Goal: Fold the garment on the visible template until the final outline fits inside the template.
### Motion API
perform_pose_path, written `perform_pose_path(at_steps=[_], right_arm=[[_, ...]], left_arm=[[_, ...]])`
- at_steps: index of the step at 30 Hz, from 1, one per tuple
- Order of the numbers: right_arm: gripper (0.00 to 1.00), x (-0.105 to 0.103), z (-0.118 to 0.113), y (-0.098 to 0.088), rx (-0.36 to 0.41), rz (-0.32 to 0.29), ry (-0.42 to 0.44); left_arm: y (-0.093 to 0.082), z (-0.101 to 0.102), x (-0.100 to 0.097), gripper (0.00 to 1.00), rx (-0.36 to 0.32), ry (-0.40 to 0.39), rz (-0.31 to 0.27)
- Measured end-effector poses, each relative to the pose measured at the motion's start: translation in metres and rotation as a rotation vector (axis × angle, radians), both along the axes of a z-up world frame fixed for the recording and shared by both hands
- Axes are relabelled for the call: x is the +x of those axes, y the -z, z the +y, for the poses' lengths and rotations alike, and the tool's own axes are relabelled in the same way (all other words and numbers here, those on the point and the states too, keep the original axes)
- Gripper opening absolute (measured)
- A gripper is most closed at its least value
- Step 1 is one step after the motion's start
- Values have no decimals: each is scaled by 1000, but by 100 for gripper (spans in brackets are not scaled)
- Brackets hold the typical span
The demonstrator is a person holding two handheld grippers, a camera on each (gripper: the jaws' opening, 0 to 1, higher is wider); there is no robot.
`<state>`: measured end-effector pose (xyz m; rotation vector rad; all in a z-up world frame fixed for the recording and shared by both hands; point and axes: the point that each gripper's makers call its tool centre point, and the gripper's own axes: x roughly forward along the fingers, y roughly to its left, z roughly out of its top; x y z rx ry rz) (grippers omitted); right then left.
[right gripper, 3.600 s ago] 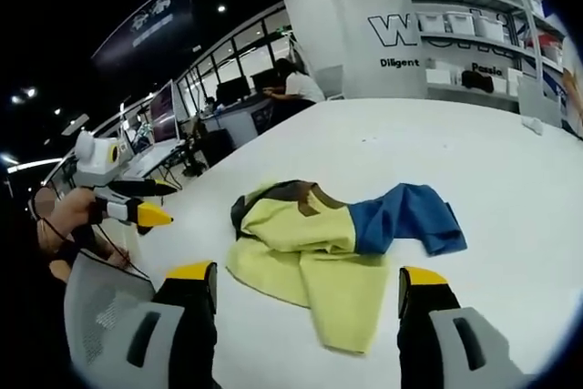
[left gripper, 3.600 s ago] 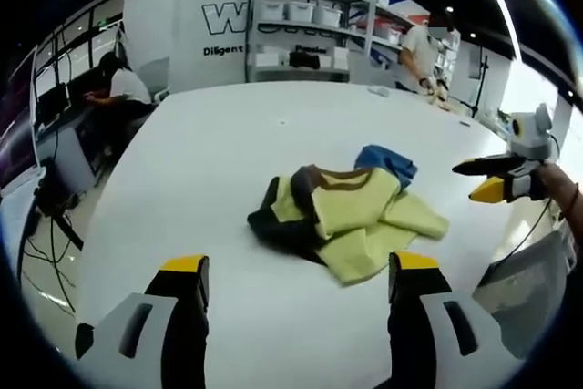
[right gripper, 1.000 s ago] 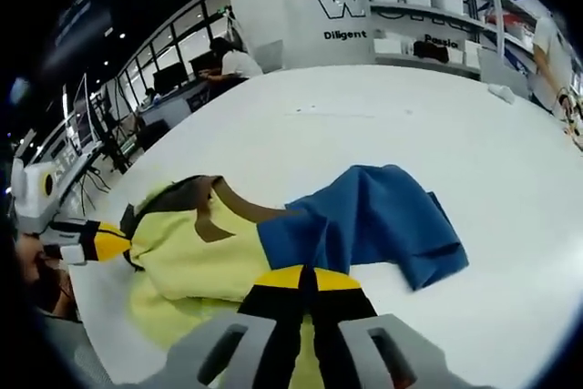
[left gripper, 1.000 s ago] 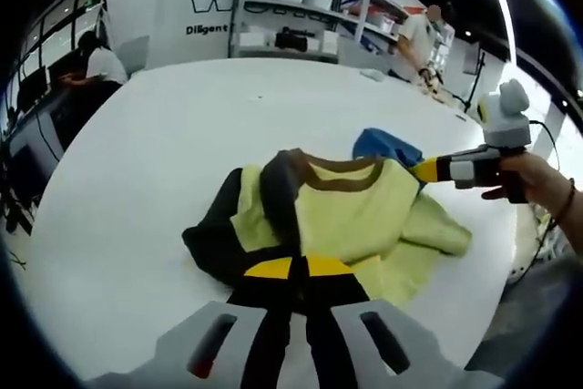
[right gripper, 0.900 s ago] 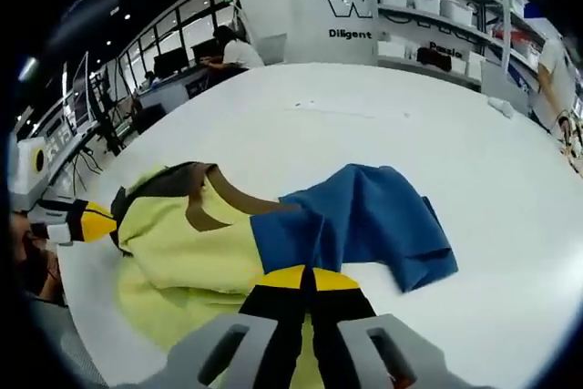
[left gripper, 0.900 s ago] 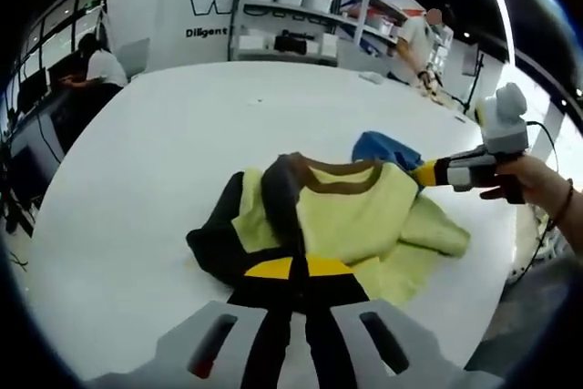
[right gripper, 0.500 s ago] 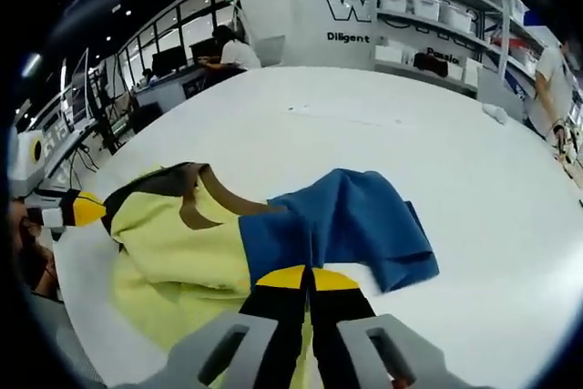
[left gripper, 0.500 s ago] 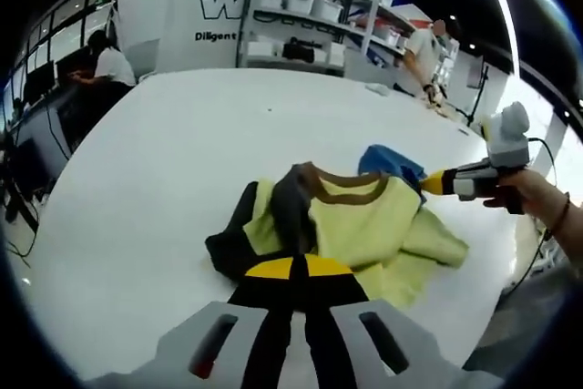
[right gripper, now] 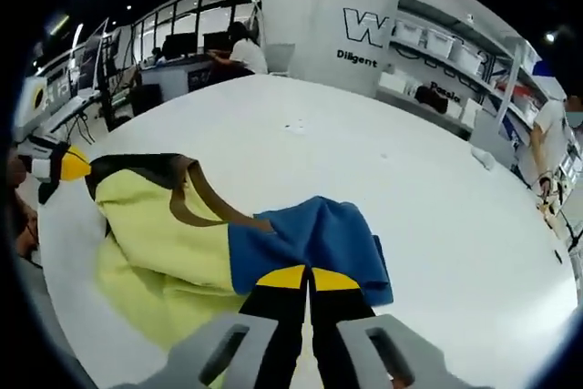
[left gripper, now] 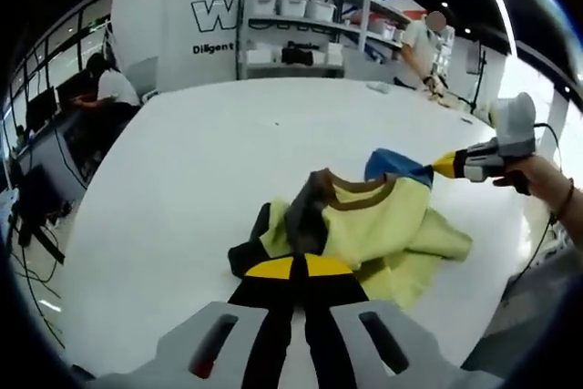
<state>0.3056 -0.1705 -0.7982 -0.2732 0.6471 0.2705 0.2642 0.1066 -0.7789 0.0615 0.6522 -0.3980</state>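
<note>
A yellow garment (left gripper: 378, 220) with a brown collar, one black sleeve (left gripper: 248, 257) and one blue sleeve (left gripper: 393, 164) lies crumpled on the white table (left gripper: 182, 161). My left gripper (left gripper: 293, 268) is shut on the garment's black and yellow near edge. A hand holds my right gripper (left gripper: 444, 166) at the right, pinching the blue sleeve. In the right gripper view, my right gripper (right gripper: 308, 277) is shut on the blue sleeve (right gripper: 310, 236). The yellow body (right gripper: 150, 216) stretches left toward my left gripper (right gripper: 66, 166).
The table's rounded near edge (left gripper: 91, 334) runs close beneath my left gripper. Shelving with white bins (left gripper: 301, 29) stands beyond the table's far side. One person sits at a desk (left gripper: 107, 88) on the left, and another stands at the back right (left gripper: 424, 47).
3.6 s ago both grippers were open and clear of the garment; now each is shut on it. Over the last second they have drawn the garment a little further apart.
</note>
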Motion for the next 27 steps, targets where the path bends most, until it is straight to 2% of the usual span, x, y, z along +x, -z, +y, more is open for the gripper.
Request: perform_pose_path(at_steps=[3, 8, 12, 14, 17, 20, 24, 27], right_arm=[[0, 2, -3, -11, -26, -26, -3], [0, 7, -7, -28, -51, -58, -5], [0, 12, -8, -46, -35, -89, -4], [0, 15, -7, -56, -38, -99, -14], [0, 20, -5, -65, -36, -114, -19], [0, 26, -3, -70, -45, -108, -40], [0, 35, 4, -77, -60, -114, -73], [0, 40, 11, -82, -64, -108, -97]], left_arm=[[-8, 10, 2, 3, 31, -12, -23], [-26, 21, 6, 3, 20, -36, -59], [-40, 29, 11, 3, 31, -41, -84], [-50, 30, 12, 3, -10, -37, -91], [-61, 33, 16, 3, -8, -26, -108], [-69, 38, 22, 3, 44, -12, -129], [-77, 42, 33, 3, 75, -2, -140], [-77, 49, 43, 3, 158, 5, -134]])
